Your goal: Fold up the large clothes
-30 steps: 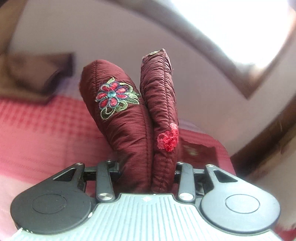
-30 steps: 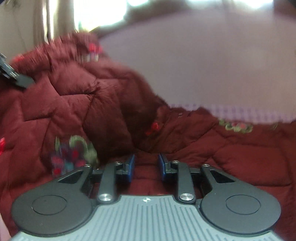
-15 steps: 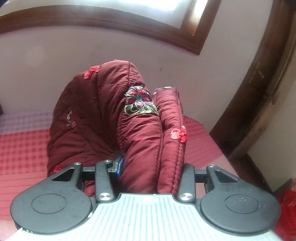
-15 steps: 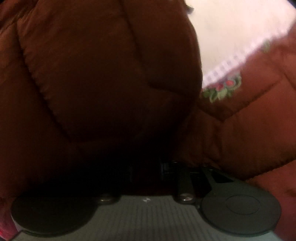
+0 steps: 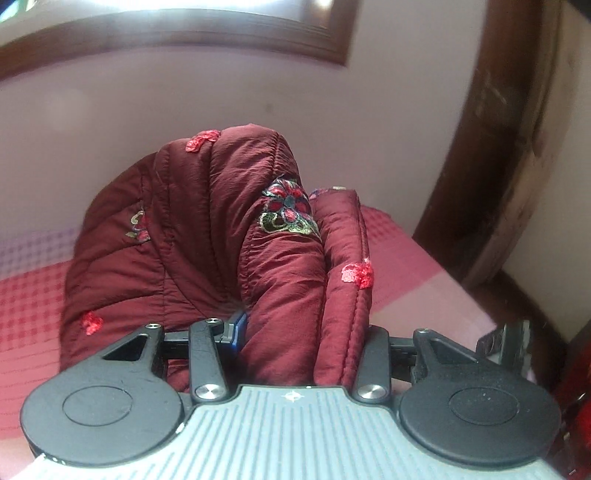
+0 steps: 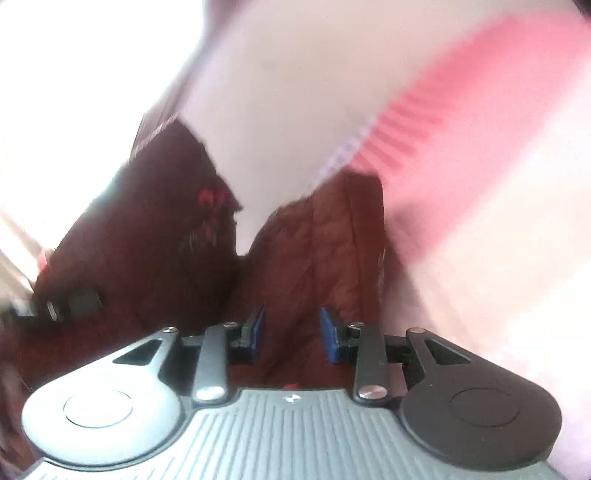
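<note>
quilted jacket (image 5: 229, 251) bunched in both grippers above the bed, mid-fold.

nearest the left camera, the left gripper (image 5: 303, 332) is clenched on two thick rolls of the maroon cloth, its jaws having eased a little wider as more padding crowded in than a second ago. in the right camera's blurred view the right gripper (image 6: 291, 332) has cloth between its blue pads (image 6: 255, 328), but the jaws have just been opening and i cannot tell whether they still press on it. beyond, the pink checked bedspread (image 5: 399, 258) runs to its far edge under the wall, where a window frame (image 5: 207, 33) has come into view. judging by this, the jacket's edge has been carried across and is close to being laid down.
</note>
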Available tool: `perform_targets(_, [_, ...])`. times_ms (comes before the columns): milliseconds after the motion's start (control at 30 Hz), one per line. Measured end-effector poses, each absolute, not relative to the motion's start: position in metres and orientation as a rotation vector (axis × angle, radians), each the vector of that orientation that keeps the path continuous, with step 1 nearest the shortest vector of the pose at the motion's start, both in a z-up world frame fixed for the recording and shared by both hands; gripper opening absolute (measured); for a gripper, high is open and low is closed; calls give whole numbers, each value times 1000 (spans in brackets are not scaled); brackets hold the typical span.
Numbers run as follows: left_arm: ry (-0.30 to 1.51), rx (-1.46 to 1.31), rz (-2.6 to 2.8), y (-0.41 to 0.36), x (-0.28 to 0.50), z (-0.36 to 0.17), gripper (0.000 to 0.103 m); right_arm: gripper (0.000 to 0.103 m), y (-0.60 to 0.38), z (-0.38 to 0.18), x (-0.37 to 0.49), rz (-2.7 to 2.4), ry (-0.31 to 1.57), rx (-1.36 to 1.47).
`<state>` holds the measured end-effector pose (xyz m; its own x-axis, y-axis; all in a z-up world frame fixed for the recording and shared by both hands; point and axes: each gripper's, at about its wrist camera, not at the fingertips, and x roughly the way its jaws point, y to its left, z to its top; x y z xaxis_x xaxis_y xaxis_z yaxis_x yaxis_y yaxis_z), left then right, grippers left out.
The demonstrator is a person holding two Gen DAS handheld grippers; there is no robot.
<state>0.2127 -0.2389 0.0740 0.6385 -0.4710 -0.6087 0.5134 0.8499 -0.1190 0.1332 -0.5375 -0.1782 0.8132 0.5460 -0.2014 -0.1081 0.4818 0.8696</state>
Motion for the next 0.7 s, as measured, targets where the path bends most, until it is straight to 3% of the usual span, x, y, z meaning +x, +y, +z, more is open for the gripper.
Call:
perform_targets(167, [598,160,-546,-271,194,37,48,33,-568,-176,117,434,386,1127])
perform_targets(200, [568,175,-546,-275,188,29,49,40,-573,-171,113,465,367,1140])
perform_targets(267, [516,212,-544,-285,179,19,52,74,-581,-156,114,555,360,1152])
perform_targets(300, [487,229,-546,-287,174,14,54,97,-581,-148,118,583,375,1146])
perform_targets(333, [462,235,-554,-287,169,8,57,99,-579,-140,122,604,399,1139])
perform_targets(467, [400,262,-571,-288,152,-6,67,99,-567,-115,145,655,481,1117])
perform_targets(600, [344,276,-604,-284,139,-13,74,96,-556,-83,161,597,559,880])
perform_targets(633, [323,285,-608,-283,132,-12,76,70,-545,-77,165,570,576,776])
perform_targets(667, [307,284,-614,-279,125,-8,76,61,-536,-73,166,539,592,673])
perform_targets(700, [302,279,-627,-277,116,-5,76,61,-529,-74,169,526,613,613])
